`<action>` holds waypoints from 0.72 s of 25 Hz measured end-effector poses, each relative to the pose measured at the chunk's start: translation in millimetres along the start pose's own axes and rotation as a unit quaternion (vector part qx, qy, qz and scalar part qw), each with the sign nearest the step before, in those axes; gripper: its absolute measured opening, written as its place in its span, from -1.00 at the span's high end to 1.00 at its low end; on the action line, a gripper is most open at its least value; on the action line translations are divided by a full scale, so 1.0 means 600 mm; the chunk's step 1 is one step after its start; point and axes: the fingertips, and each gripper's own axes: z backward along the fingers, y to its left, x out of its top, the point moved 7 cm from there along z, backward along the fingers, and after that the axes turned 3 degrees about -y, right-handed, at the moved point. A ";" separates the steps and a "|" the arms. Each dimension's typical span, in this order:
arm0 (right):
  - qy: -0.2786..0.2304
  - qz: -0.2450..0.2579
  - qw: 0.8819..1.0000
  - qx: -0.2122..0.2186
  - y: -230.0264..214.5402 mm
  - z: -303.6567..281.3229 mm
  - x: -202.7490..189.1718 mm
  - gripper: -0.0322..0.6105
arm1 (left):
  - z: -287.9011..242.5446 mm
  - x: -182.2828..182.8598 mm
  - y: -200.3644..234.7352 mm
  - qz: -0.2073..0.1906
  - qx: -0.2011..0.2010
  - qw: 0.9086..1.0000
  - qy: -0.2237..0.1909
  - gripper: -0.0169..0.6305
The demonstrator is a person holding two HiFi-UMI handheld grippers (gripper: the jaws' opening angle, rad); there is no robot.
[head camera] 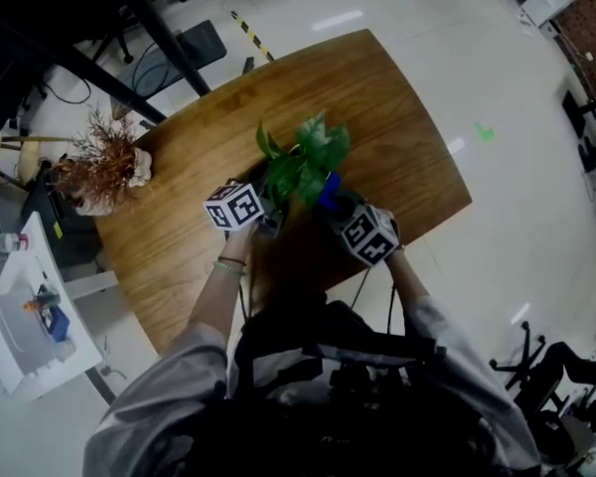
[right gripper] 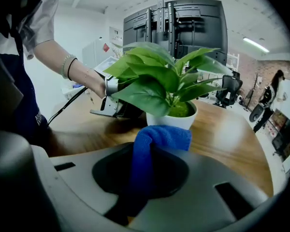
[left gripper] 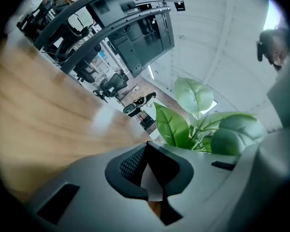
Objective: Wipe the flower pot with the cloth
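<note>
A white flower pot (right gripper: 176, 121) with a broad-leaved green plant (head camera: 306, 159) stands in the middle of the wooden table (head camera: 397, 127). My right gripper (right gripper: 141, 170) is shut on a blue cloth (right gripper: 157, 141), whose folded end sits just in front of the pot's near wall. In the head view the cloth (head camera: 328, 189) shows at the plant's right. My left gripper (left gripper: 152, 185) is on the pot's other side, its jaws closed on a thin white edge that looks like the pot's rim. The right gripper view shows it (right gripper: 111, 100) half hidden by leaves.
A dried reddish plant (head camera: 104, 162) stands at the table's left end. A white cart (head camera: 25, 331) with a bottle is on the floor at left. A dark screen stand (right gripper: 183, 23) and office chairs (right gripper: 230, 88) stand beyond the table.
</note>
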 end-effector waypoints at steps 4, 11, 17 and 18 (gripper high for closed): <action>-0.009 -0.067 0.998 -0.019 0.017 0.005 -0.009 0.72 | 0.010 -0.003 -0.010 -0.044 0.032 0.998 0.024 0.93; 0.000 -0.089 0.992 -0.091 -0.032 0.062 -0.035 0.72 | 0.074 -0.039 -0.069 -0.097 0.060 0.993 0.039 0.93; 0.006 0.013 0.995 -0.098 -0.127 0.041 0.020 0.72 | 0.086 -0.062 -0.109 -0.155 0.075 0.983 0.065 0.92; 0.000 0.026 0.996 -0.088 -0.135 0.035 0.033 0.72 | 0.090 -0.064 -0.115 -0.166 0.076 0.981 0.069 0.92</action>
